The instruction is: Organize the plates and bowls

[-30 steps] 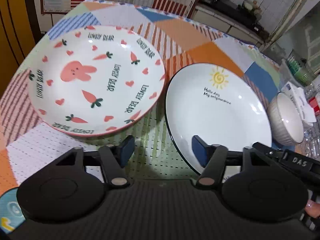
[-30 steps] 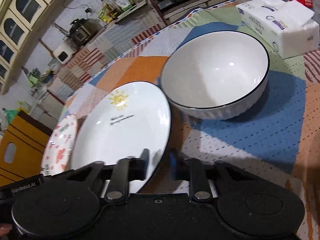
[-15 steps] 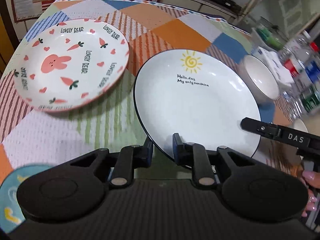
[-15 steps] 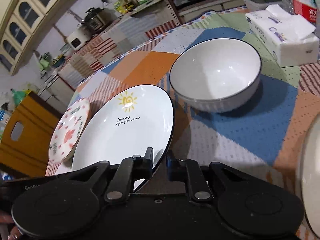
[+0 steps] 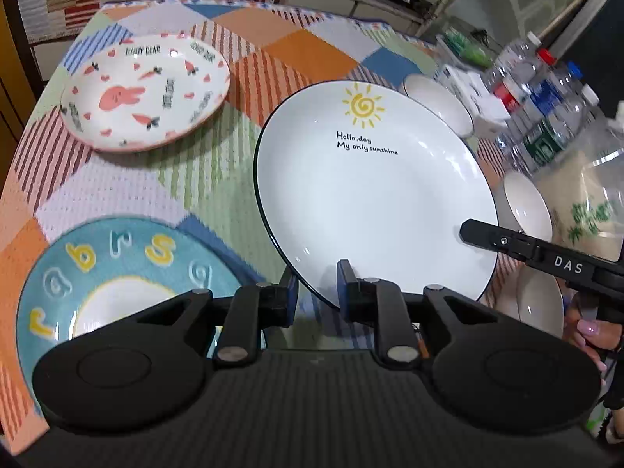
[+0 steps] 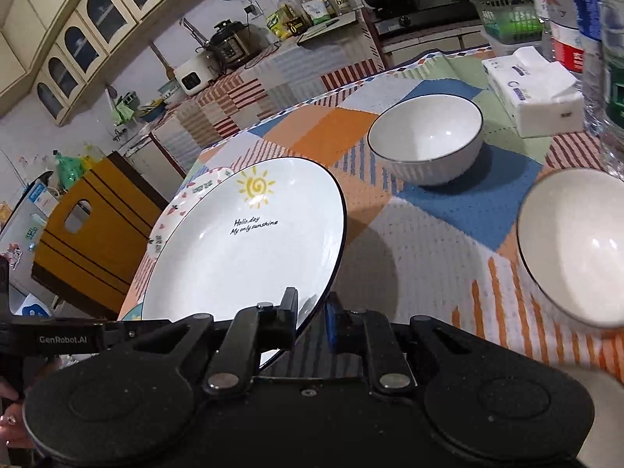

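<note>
I have the left claw [image 5: 318, 292] closed on the near rim of the sun plate [image 5: 374, 191]; its blue pads pinch the rim from both sides. My right claw [image 6: 311, 318] is clamped on the same plate [image 6: 249, 241] at another part of its rim, one finger above and one below the edge. The plate sits tilted between the two claws, raised clear of the patchwork cloth on the bench [image 5: 128, 191], with the sun motif and the lettering "Hello, day / My only sunshine" facing up.

In the left wrist view the rabbit plate [image 5: 146, 91] lies flat on the cloth at the far left, well apart from the held plate. The blue lettered plate [image 5: 113, 273] lies near my left claw. In the right wrist view one white bowl [image 6: 425, 138] stands upright on the cloth beyond the held plate, and a second white bowl [image 6: 573, 245] is at the right edge, blurred. A tissue pack [image 6: 534, 89] lies beside the far bowl. Water bottles [image 5: 546, 97] stand at the right of the bench.
</note>
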`<state>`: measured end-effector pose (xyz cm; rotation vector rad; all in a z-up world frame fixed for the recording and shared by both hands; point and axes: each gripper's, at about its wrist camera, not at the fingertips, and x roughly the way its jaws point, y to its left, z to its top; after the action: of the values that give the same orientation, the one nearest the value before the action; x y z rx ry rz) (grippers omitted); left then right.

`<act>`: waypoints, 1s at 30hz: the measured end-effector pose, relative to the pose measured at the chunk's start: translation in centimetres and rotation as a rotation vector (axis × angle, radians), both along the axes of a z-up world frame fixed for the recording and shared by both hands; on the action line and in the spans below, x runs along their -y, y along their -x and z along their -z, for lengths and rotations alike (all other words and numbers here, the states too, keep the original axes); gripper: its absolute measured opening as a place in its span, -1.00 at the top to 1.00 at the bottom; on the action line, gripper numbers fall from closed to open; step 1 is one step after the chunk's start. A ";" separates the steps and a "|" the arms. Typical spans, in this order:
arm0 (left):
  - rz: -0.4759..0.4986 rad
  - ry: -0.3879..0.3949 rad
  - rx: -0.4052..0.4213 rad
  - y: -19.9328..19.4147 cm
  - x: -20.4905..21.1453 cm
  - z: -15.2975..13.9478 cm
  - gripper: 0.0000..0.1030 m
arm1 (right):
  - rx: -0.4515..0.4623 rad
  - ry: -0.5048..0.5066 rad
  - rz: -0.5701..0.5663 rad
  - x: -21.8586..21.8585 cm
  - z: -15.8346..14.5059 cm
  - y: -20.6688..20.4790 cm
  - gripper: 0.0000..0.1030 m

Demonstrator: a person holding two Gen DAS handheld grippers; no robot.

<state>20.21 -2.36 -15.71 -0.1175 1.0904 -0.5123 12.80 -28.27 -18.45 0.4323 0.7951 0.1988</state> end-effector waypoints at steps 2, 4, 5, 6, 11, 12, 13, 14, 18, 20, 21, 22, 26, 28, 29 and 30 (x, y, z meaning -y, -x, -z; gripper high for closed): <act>0.002 -0.006 -0.024 0.8 0.0 0.3 0.60 | 0.005 0.002 -0.003 0.0 0.0 1.0 0.64; 0.007 -0.011 -0.021 1.6 0.1 0.7 0.60 | 0.000 0.016 -0.011 -0.1 0.2 1.6 0.64; 0.004 -0.009 -0.029 1.9 0.1 1.0 0.60 | -0.004 0.018 -0.014 -0.1 0.4 1.8 0.64; 0.005 -0.010 -0.035 2.1 0.2 1.3 0.60 | -0.009 0.023 -0.017 -0.1 0.6 2.1 0.64; 0.021 -0.009 -0.048 2.7 0.9 2.6 0.60 | -0.038 0.057 -0.034 0.2 1.6 2.7 0.63; 0.024 -0.009 -0.052 2.7 1.0 2.8 0.60 | -0.048 0.065 -0.037 0.3 1.8 2.6 0.63; 0.030 -0.009 -0.056 2.7 1.1 3.0 0.60 | -0.054 0.075 -0.044 0.3 1.9 2.6 0.63; 0.031 -0.008 -0.064 2.8 1.2 3.3 0.60 | -0.061 0.086 -0.051 0.2 2.0 2.7 0.63; 0.026 -0.015 -0.095 2.8 1.5 4.6 0.56 | -0.082 0.151 -0.082 -0.2 2.6 2.2 0.62; 0.007 -0.008 -0.109 2.9 1.4 5.2 0.55 | -0.078 0.213 -0.105 -0.9 2.6 2.2 0.60; -0.007 0.006 -0.114 2.9 1.3 5.4 0.55 | -0.075 0.247 -0.118 -1.3 2.7 2.1 0.59; -0.014 0.019 -0.114 3.0 1.3 5.6 0.55 | -0.070 0.272 -0.122 -1.5 2.7 2.1 0.58; -0.026 0.045 -0.111 3.4 1.6 5.5 0.55 | -0.043 0.360 -0.130 -1.8 2.5 1.8 0.58; -0.028 0.044 -0.124 3.4 1.9 5.8 0.55 | -0.051 0.397 -0.138 -2.0 2.4 1.4 0.53; -0.026 0.040 -0.124 3.4 2.0 5.9 0.55 | -0.067 0.422 -0.152 -2.3 2.6 1.2 0.47; -0.024 0.031 -0.122 3.5 2.2 5.9 0.55 | -0.076 0.450 -0.157 -2.5 2.7 1.2 0.45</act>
<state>16.73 -4.55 -21.60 -0.1911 1.1991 -0.5061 11.61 -25.72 -21.15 -0.0478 0.9202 0.1442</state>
